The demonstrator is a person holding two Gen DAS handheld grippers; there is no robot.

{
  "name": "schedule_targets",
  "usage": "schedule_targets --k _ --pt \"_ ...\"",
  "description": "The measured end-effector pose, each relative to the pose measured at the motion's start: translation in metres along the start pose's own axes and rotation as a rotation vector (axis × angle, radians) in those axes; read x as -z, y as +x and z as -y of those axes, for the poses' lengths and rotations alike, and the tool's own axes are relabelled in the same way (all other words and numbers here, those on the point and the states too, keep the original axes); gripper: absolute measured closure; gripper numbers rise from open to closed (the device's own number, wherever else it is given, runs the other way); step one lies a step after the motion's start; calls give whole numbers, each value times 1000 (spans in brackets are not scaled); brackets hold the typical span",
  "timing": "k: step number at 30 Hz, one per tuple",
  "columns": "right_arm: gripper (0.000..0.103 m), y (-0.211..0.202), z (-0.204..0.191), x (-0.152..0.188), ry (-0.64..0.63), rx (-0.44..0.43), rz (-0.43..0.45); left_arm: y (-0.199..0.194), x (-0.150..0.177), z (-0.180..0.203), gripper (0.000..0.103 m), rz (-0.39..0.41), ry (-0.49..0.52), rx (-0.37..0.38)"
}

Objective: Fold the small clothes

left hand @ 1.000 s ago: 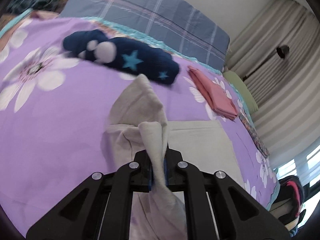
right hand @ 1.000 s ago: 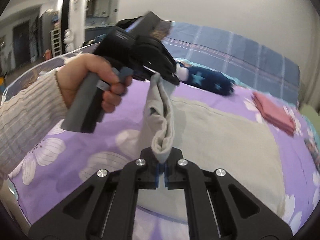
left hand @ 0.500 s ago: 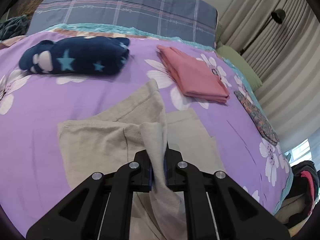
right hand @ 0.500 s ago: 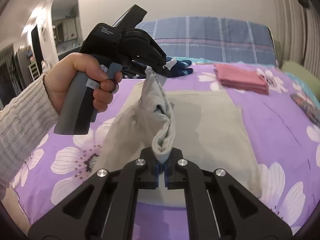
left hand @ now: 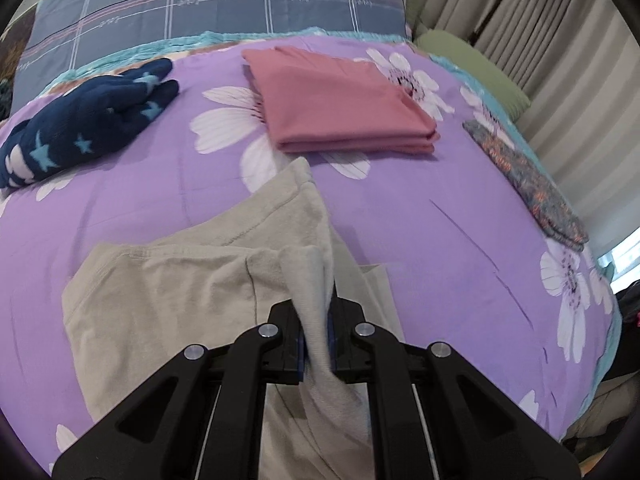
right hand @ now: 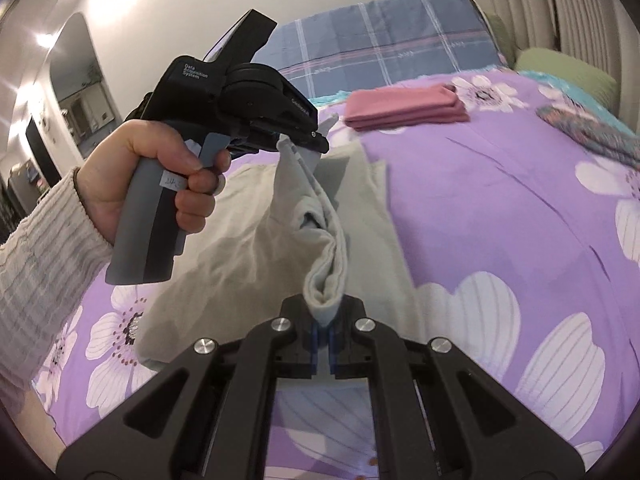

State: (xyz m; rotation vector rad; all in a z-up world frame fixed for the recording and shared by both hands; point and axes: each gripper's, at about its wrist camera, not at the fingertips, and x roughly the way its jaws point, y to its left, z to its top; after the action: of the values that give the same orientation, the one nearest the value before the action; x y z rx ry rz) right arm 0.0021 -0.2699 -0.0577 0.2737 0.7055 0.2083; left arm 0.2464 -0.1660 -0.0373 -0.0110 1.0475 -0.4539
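A beige-grey garment (left hand: 172, 292) lies partly spread on the purple flowered bedspread (left hand: 440, 224). One edge of it is lifted between both grippers. My left gripper (left hand: 317, 344) is shut on a pinched fold of that edge. In the right wrist view the same garment (right hand: 224, 220) hangs in a taut ridge from the left gripper (right hand: 298, 146), held by a hand in a knit sleeve, down to my right gripper (right hand: 325, 338), which is shut on the other end of the fold.
A folded pink garment (left hand: 340, 108) lies beyond the beige one. A navy star-patterned bundle (left hand: 84, 120) sits at the far left, and a patterned grey-orange cloth (left hand: 524, 180) at the right edge. A plaid pillow (left hand: 200, 4) and curtains (left hand: 552, 32) stand behind.
Both grippers have swept sideways across the bed with the lifted edge, folding it over the rest of the garment. The pink stack has come closer in view. Both grips stayed shut.
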Motion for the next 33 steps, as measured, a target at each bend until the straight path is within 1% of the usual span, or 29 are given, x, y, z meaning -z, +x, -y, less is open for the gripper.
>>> schedule_targets --k 3,5,6,8,9,10,12,14,15,16,17,19,20,23,25,26,27,28,30,33 --pt "100 2 7 1 19 1 -8 14 -3 12 96 -15 36 -59" --pt "100 5 12 2 33 -5 -18 25 -3 15 95 -29 40 -78" --pt "100 7 15 4 43 -8 -27 30 -3 16 93 -34 40 -85" --pt "100 11 18 5 58 -11 -41 32 -3 18 86 -20 46 -87" --pt "100 13 21 6 65 -15 -50 27 -3 19 79 -1 48 -78" --pt "100 14 24 8 80 -29 -65 23 -4 21 69 12 45 -71" --pt "100 16 29 10 102 -49 -81 -4 -2 21 62 74 36 -46" --pt "100 16 34 12 128 -78 -90 -31 5 20 56 116 41 -31" --pt "100 16 36 12 141 -91 -92 -46 12 18 50 141 51 -31" --pt "100 16 38 11 155 -107 -96 -61 21 17 47 164 66 -38" --pt "100 16 39 11 163 -116 -97 -81 38 14 46 192 93 -55" --pt "100 16 42 10 178 -129 -101 -102 64 9 45 218 116 -61" --pt "100 17 42 9 184 -134 -104 -114 87 3 45 218 125 -61" --pt "100 16 44 7 202 -150 -112 -131 150 -9 44 191 163 -65" --pt "100 16 43 4 209 -155 -114 -135 189 -12 44 165 192 -100" --pt "100 15 43 4 212 -156 -114 -136 208 -14 44 153 192 -115" --pt "100 14 42 3 212 -157 -113 -134 223 -17 44 134 176 -108" --pt "100 13 41 2 209 -154 -111 -130 235 -18 44 107 163 -101" --pt "100 11 39 -2 204 -151 -106 -125 247 -19 44 101 172 -128" --pt "100 5 34 -8 200 -154 -94 -112 252 -17 44 122 204 -251"
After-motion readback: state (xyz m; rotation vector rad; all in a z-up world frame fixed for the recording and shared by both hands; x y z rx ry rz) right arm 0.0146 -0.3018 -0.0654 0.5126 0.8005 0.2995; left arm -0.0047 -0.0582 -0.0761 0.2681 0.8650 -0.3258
